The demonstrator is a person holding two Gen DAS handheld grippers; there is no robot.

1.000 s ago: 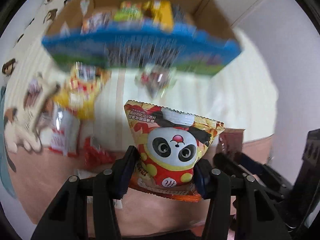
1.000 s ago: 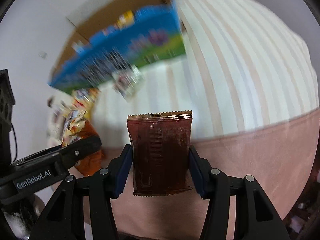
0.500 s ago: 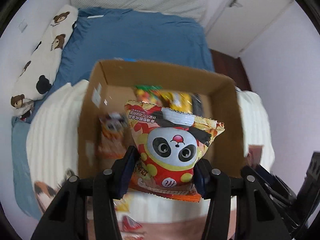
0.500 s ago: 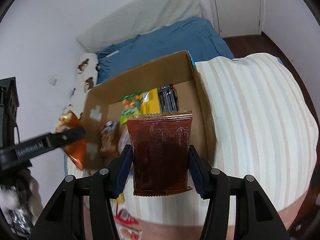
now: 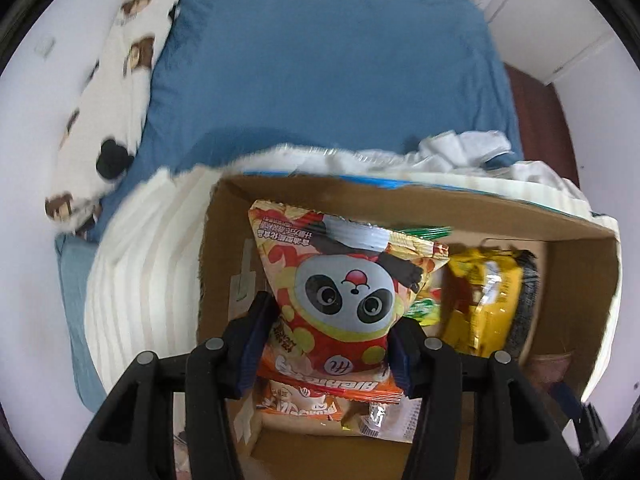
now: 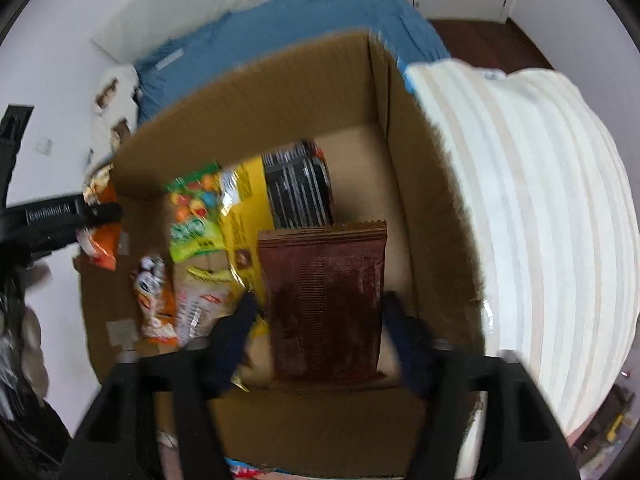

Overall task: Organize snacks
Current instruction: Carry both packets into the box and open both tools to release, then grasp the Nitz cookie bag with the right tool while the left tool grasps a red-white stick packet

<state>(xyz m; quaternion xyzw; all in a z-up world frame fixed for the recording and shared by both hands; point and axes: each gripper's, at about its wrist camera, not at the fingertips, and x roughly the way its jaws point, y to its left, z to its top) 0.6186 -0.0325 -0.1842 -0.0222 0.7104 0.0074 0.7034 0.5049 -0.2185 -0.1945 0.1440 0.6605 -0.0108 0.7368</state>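
The brown packet (image 6: 326, 300) now hangs loose over the box (image 6: 280, 92), the right hand-held gripper (image 6: 320, 320) having just opened wide off it; the left hand-held gripper (image 5: 332, 344), jaws easing, still pinches the panda bag (image 5: 340, 300) above the box, likely next to drop.

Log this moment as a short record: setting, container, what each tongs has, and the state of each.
setting: cardboard box on a striped blanket, blue bed behind
box contents: yellow bag, green candy bag, other snacks
left tongs: over the box, pads against the panda bag, jaws just easing apart
right tongs: over the box, jaws just opened, pads clear of the brown packet between them
stage: both snacks at the point of release into the box
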